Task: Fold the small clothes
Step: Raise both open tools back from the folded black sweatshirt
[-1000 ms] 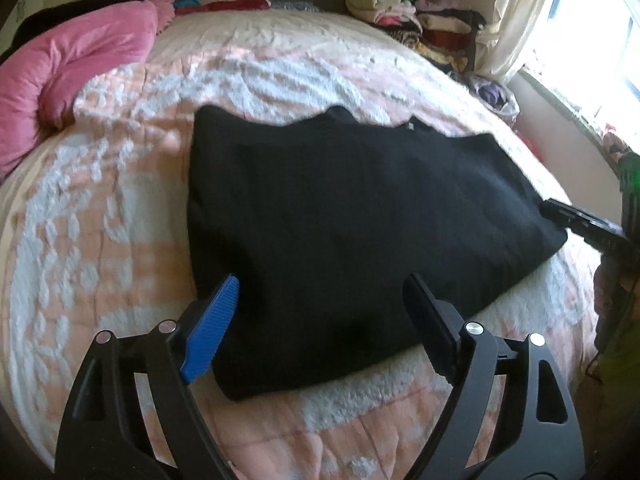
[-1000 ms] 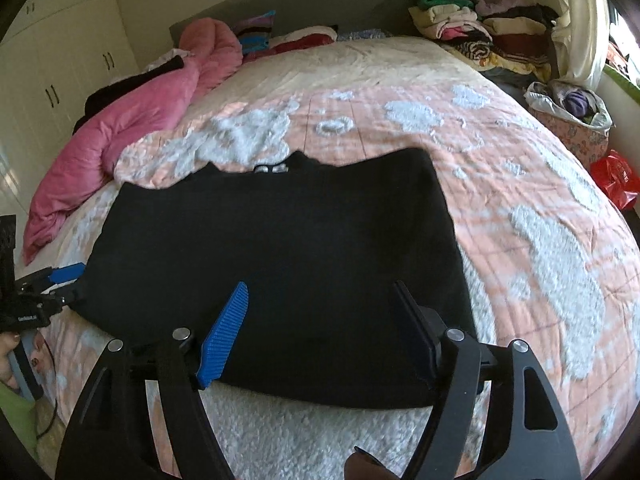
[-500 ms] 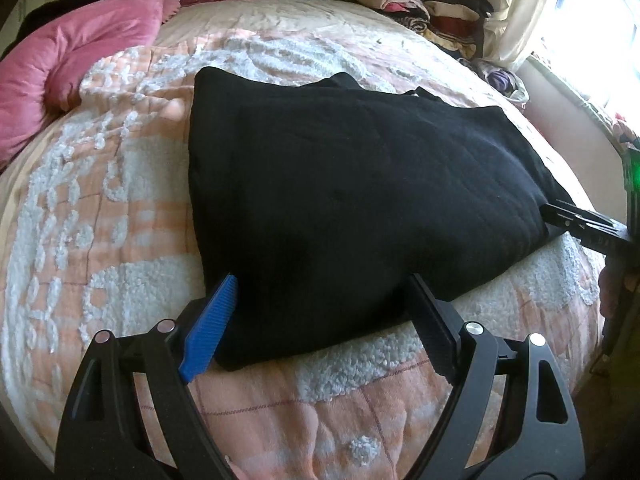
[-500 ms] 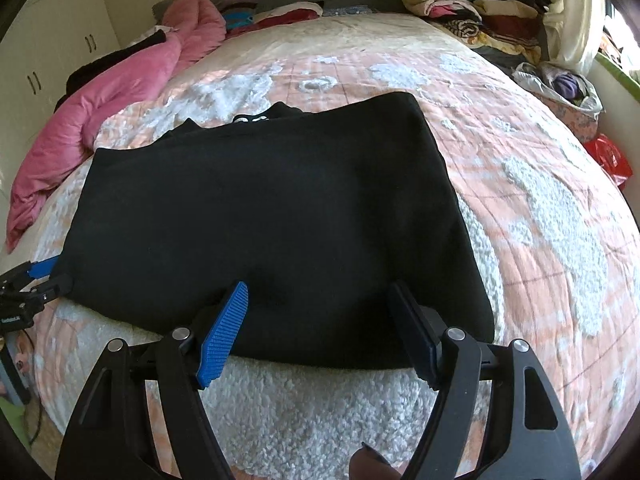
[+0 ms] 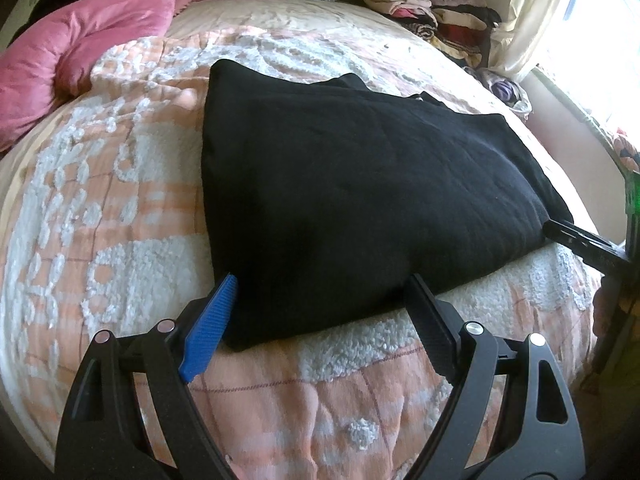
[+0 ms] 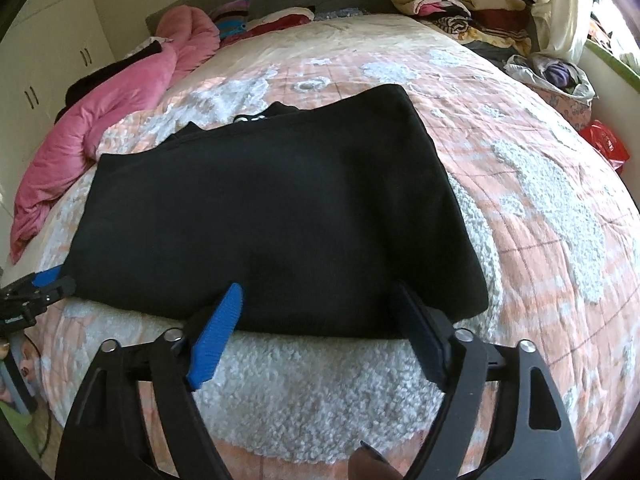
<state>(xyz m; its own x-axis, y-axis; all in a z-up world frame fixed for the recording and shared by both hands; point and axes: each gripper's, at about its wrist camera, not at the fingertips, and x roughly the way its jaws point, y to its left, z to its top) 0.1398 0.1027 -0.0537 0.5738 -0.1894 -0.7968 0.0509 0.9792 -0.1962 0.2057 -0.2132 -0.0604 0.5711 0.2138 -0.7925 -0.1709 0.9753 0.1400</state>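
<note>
A bed [image 5: 120, 208] fills both views, covered by a peach quilt with raised white tufted patches. Taking the black garment [image 5: 360, 184] as the landmark: a pink duvet [image 5: 76, 44] lies bunched beyond its far left corner, stacks of folded clothes [image 5: 432, 20] sit past its far right corner near the headboard, and a pale curtain [image 5: 524, 28] hangs by a bright window further right. In the right wrist view, white cupboard doors [image 6: 52, 40] stand behind the duvet and a red bag [image 6: 604, 144] lies off the bed's right side.

The black garment [image 6: 272, 216] lies flat on the quilt as a wide folded rectangle, its neckline on the far edge and its near folded edge facing the cameras.

The left tongs [image 5: 320, 296] stand spread wide at the garment's near left corner; the blue pad [image 5: 210, 330] is just beside the corner's edge, the black pad over the near hem, neither pressing the cloth. The right tongs [image 6: 320, 308] are over the near edge toward the garment's right corner, their jaws opening, with the hem between the pads but not pinched. Both point down at a slant toward the bed. From the right wrist view, the left tongs' tips [image 6: 44, 284] appear at the garment's left corner.
</note>
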